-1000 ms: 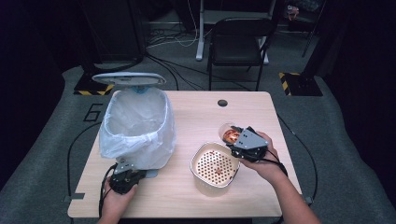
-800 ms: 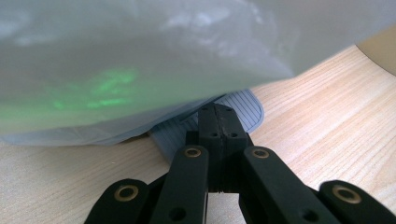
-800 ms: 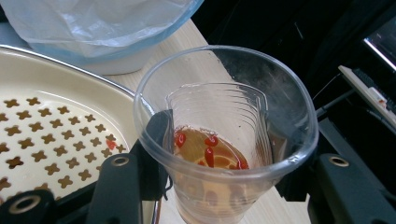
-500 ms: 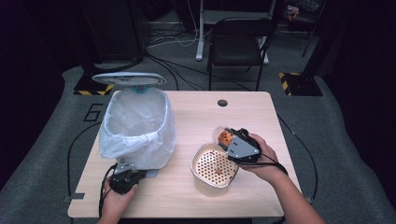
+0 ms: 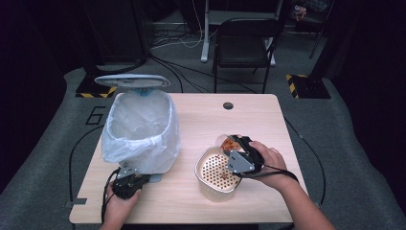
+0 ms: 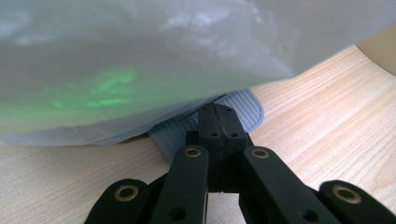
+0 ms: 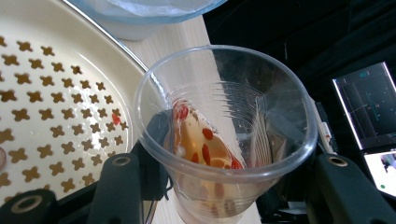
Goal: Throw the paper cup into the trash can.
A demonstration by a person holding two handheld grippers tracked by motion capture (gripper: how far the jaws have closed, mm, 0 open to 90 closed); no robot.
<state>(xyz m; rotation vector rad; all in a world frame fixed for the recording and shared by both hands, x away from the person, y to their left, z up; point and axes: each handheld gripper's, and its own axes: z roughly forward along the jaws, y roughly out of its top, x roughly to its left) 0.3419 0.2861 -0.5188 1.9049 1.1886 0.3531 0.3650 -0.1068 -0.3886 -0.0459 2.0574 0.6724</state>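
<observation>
While left jaws stay shut, right jaws grip a cup (image 7: pixel 224 135) over the wooden table (image 5: pixel 201 120).

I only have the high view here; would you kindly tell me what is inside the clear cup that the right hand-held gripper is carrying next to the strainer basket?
Observer: The clear plastic cup is tilted and holds amber liquid with red berries and pale bits.
Operator: Thank you. Is the right hand-held gripper truly clamping it?
Observer: Yes, its black jaws press the cup's sides.
Operator: And the left hand-held gripper?
Observer: Its jaws are shut, resting on the bin's grey ribbed pedal under the white liner.
</observation>
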